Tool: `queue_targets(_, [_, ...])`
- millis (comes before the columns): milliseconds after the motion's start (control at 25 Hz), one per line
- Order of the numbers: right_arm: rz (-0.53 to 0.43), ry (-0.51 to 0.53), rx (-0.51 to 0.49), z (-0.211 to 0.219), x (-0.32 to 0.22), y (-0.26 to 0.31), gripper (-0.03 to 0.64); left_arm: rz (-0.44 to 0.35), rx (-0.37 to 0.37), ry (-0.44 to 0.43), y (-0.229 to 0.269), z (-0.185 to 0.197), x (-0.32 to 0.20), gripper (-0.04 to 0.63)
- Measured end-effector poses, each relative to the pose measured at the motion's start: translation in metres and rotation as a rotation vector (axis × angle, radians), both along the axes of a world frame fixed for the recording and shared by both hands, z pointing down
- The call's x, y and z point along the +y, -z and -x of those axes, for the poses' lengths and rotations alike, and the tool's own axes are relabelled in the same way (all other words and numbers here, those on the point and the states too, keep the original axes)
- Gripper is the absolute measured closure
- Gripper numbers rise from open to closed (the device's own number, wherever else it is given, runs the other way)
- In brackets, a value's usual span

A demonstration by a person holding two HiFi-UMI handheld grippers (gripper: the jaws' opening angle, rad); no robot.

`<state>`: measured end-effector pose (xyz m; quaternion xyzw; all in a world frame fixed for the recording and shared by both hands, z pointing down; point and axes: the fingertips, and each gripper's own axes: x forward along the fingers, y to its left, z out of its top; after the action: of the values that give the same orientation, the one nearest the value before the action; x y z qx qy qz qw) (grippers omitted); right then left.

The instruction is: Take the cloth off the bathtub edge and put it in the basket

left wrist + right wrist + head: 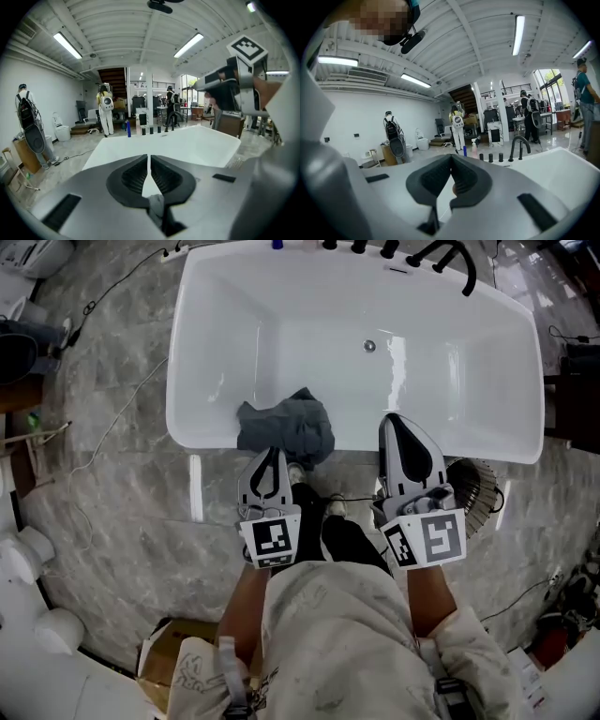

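We are holding both tools pressed together: the left tool (270, 456) by the crumpled dark grey cloth (284, 427) draping the glossy white bathtub rim (200, 439), the right tool (397, 424) nearby.

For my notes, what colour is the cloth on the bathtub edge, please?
The cloth is dark grey; see head view.
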<state>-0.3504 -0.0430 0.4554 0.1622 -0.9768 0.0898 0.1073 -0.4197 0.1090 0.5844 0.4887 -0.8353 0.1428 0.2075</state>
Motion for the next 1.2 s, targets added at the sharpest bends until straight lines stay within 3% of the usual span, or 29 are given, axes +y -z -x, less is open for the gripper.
queue_targets(200, [0.015, -0.017, 0.035, 0.013, -0.006, -0.026, 0.629, 0.099, 0.031, -0.061, -0.063, 0.009, -0.006, 0.577])
queue_targets(320, [0.027, -0.030, 0.066, 0.016, -0.006, -0.038, 0.629, 0.173, 0.069, -0.109, -0.102, 0.006, -0.008, 0.479])
queue_targets(520, [0.045, -0.044, 0.114, 0.021, -0.006, -0.062, 0.629, 0.331, 0.091, -0.227, -0.174, 0.004, -0.009, 0.373])
queue_targets(760, [0.058, -0.054, 0.151, 0.025, -0.004, -0.083, 0.629, 0.550, 0.097, -0.444, -0.252, -0.006, -0.004, 0.259])
queue_targets(960, [0.067, -0.068, 0.176, 0.025, -0.006, -0.095, 0.629, 0.661, 0.098, -0.540, -0.294, -0.010, 0.000, 0.236])
queue_targets(1200, [0.098, -0.070, 0.209, 0.022, -0.002, -0.112, 0.629, 0.817, -0.007, -0.607, -0.329, -0.005, 0.000, 0.238])
